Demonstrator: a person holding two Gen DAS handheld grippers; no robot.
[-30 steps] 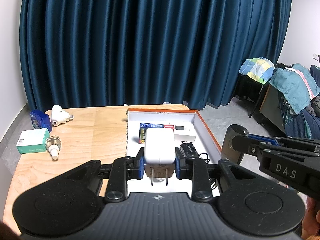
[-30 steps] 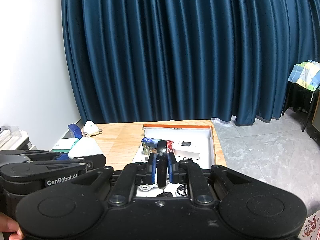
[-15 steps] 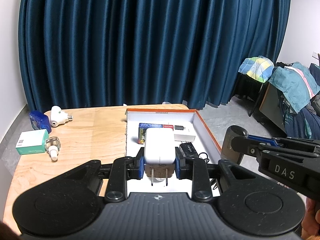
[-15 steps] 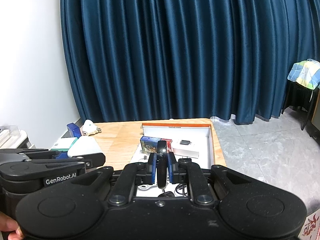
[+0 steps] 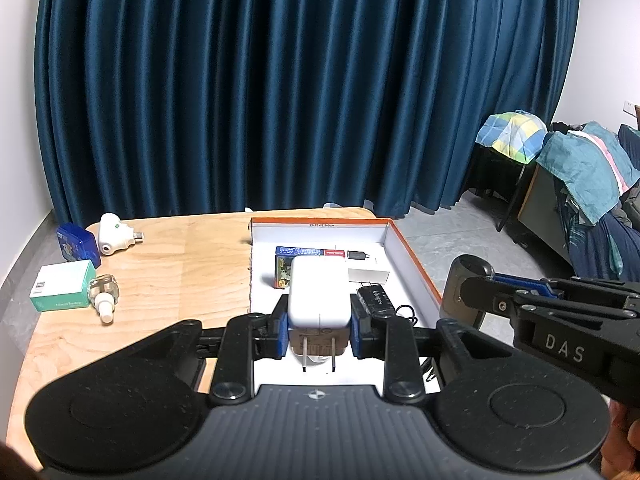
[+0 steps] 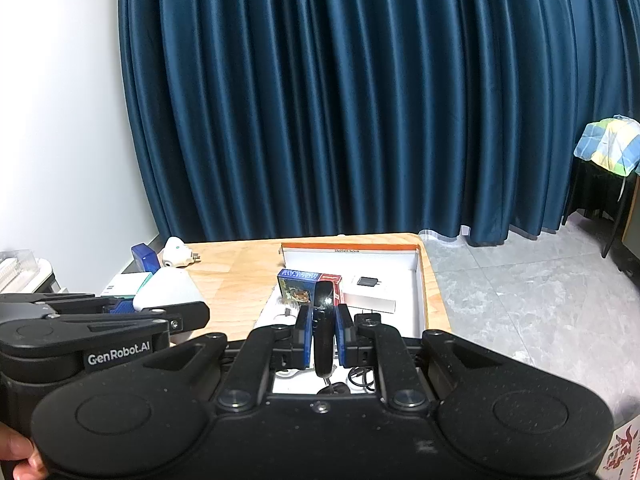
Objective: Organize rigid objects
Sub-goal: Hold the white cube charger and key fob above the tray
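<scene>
My left gripper (image 5: 319, 326) is shut on a white power adapter (image 5: 318, 296) whose two prongs point back at the camera. It hangs above the near end of a white box with an orange rim (image 5: 404, 240). My right gripper (image 6: 323, 322) is shut on a slim black object (image 6: 323, 300), held edge-on above the same box (image 6: 419, 276). In the left wrist view that object shows as a dark grey rounded block (image 5: 458, 292) just right of the box. The right wrist view shows the adapter (image 6: 168, 290) at lower left.
Inside the box lie a blue and red carton (image 5: 298, 254), a white slim box (image 5: 368, 276) and a black charger with a cable (image 5: 374, 298). On the wooden table (image 5: 192, 264) to the left sit a blue tin (image 5: 78, 244), a white plug-in device (image 5: 114, 234), a teal carton (image 5: 62, 286) and a small bottle (image 5: 104, 292).
</scene>
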